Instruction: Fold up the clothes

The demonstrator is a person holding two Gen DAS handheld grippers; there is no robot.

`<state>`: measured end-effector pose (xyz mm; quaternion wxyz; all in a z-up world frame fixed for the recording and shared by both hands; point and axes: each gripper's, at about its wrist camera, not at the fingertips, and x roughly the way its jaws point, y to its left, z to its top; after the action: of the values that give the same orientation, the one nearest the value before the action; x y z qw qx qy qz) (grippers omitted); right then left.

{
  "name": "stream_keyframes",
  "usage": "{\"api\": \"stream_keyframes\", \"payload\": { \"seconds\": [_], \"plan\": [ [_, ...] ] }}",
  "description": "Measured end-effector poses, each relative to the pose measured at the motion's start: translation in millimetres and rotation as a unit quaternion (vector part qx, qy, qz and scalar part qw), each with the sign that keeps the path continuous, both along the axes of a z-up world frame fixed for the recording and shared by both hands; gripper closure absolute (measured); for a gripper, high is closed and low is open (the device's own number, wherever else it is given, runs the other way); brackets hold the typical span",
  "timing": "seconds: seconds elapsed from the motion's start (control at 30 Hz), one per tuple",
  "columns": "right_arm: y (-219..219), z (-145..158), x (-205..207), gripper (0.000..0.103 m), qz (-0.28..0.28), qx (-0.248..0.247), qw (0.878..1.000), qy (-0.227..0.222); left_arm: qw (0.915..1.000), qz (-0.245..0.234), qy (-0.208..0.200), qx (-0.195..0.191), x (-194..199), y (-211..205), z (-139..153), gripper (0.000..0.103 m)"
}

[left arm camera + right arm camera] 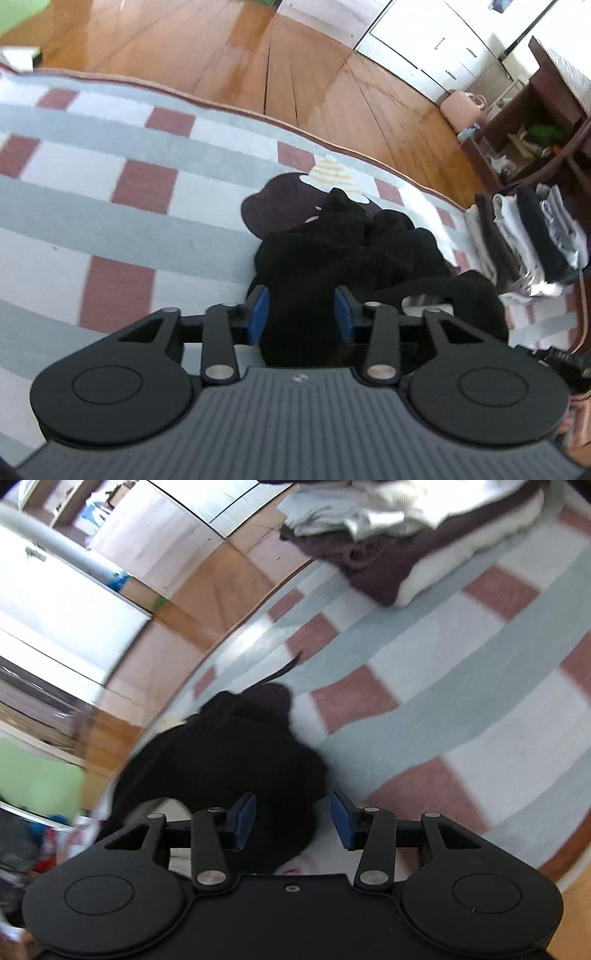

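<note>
A crumpled black garment [332,251] lies in a heap on a checked rug [110,155] of grey, white and dull red. In the left wrist view my left gripper [301,317] is right over the near part of the heap. Its blue pads stand apart with black cloth filling the gap, and I see no pinch on it. In the right wrist view the same black garment [229,753] lies ahead and to the left. My right gripper [293,821] hovers open at the garment's edge. Cloth sits under its left pad and bare rug [461,664] under the right pad.
A stack of folded clothes [524,240] in brown, white and black sits at the rug's right edge, and the right wrist view shows this stack [406,535] at the top. Wooden floor [258,55] lies beyond the rug. A dark shelf unit [535,129] and a pink container [461,105] stand far right.
</note>
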<state>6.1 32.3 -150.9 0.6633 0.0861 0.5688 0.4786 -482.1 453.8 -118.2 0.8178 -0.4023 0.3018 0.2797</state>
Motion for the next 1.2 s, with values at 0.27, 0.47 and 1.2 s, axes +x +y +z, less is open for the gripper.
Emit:
{"api": "stream_keyframes", "payload": {
  "seconds": [0.27,0.47,1.2],
  "plan": [
    [19,-22,-9,0.038,-0.017,-0.028,0.999,0.024,0.9925,-0.067,-0.034,-0.097,48,25,-57,0.048],
    [29,-30,-25,0.04,-0.011,-0.021,1.0,0.0,0.9955,-0.091,0.013,-0.023,65,2,-58,0.091],
    [204,353,-17,0.098,0.058,0.239,0.878,-0.41,0.9223,0.042,-0.109,0.368,104,72,286,0.1]
  ]
}}
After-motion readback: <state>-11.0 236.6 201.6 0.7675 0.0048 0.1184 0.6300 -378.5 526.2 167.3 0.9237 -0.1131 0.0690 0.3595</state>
